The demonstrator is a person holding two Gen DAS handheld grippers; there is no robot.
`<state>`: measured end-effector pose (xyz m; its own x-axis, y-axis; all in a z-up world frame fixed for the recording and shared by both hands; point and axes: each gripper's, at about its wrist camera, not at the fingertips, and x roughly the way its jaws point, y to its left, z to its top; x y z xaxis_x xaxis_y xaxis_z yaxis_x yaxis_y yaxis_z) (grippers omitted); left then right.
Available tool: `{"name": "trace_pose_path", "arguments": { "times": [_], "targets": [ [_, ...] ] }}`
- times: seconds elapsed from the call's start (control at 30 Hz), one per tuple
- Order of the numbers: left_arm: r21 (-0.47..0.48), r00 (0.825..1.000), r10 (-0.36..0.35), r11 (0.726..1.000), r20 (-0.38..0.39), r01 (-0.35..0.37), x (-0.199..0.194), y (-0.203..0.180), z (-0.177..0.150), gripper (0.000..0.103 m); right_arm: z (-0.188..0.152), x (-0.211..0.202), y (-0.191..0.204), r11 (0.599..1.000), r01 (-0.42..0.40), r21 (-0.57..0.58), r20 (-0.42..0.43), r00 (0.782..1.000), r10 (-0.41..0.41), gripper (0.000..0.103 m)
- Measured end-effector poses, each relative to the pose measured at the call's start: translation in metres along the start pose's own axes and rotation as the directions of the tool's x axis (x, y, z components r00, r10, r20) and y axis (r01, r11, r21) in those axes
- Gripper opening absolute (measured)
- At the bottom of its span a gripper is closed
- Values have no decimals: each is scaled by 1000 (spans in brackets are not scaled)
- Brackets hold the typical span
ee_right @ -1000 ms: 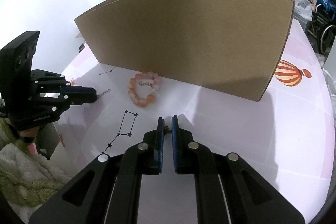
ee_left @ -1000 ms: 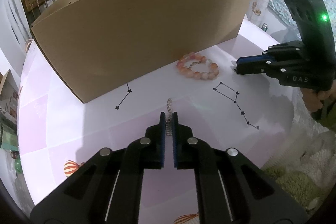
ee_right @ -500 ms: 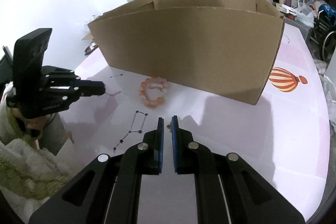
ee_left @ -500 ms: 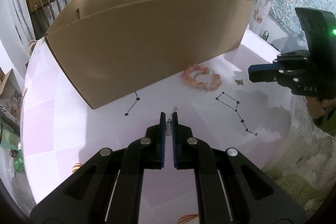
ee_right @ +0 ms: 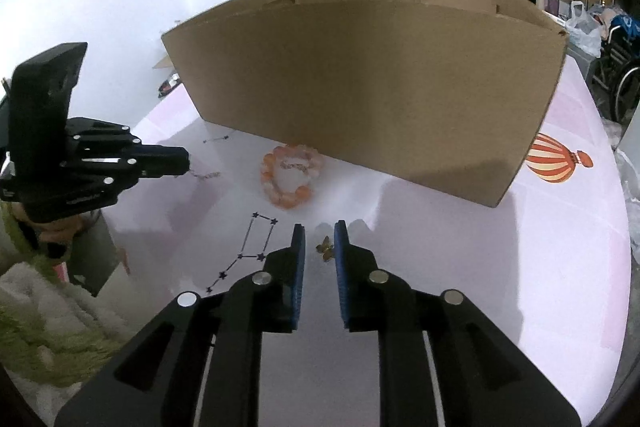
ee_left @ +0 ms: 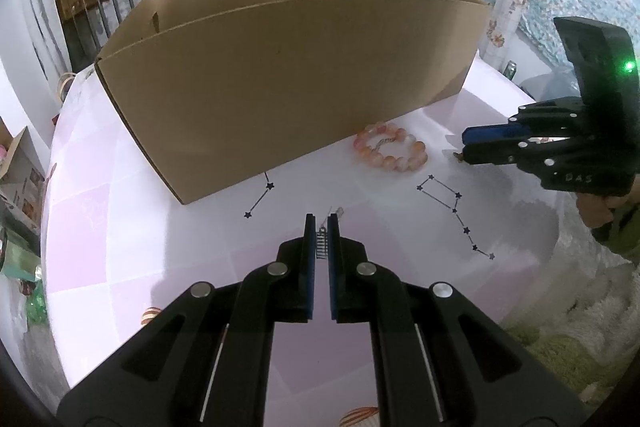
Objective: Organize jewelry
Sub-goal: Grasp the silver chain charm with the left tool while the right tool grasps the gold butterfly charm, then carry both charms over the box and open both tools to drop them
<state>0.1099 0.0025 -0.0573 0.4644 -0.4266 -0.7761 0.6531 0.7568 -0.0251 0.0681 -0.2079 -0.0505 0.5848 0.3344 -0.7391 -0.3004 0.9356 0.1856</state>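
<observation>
The left gripper (ee_left: 321, 227) is pinching a dangling earring (ee_left: 321, 247) at lower centre; the right gripper's (ee_right: 319, 237) jaws have just been spreading around a butterfly earring (ee_right: 325, 248) lying on the table (ee_right: 460, 247).

Matt cardboard box (ee_left: 280, 83), glossy beaded bracelet (ee_left: 390, 151), smooth glossy tablecloth (ee_left: 132, 239)

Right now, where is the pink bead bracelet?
In both wrist views the pink bead bracelet lies flat on the tablecloth, just in front of the cardboard box, between the two grippers and touching neither.
</observation>
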Motion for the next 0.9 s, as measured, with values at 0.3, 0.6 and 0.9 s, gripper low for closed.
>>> {"name": "trace_pose_path", "arguments": {
  "times": [0.3, 0.6, 0.9],
  "targets": [
    [-2, 1000, -5, 1000, -10, 5, 4, 1, -1, 5, 2, 8, 1, 992, -13, -122, -28, 1000, 10, 14],
    [-7, 1000, -6, 1000, -3, 6, 6, 2, 0, 5, 3, 7, 0, 985, -28, -167, -30, 999, 23, 7],
    [-6, 1000, -3, 1000, 17, 3, 0, 4, 1, 5, 0, 0, 2, 987, -24, -162, -4, 1000, 24, 7]
  ]
}}
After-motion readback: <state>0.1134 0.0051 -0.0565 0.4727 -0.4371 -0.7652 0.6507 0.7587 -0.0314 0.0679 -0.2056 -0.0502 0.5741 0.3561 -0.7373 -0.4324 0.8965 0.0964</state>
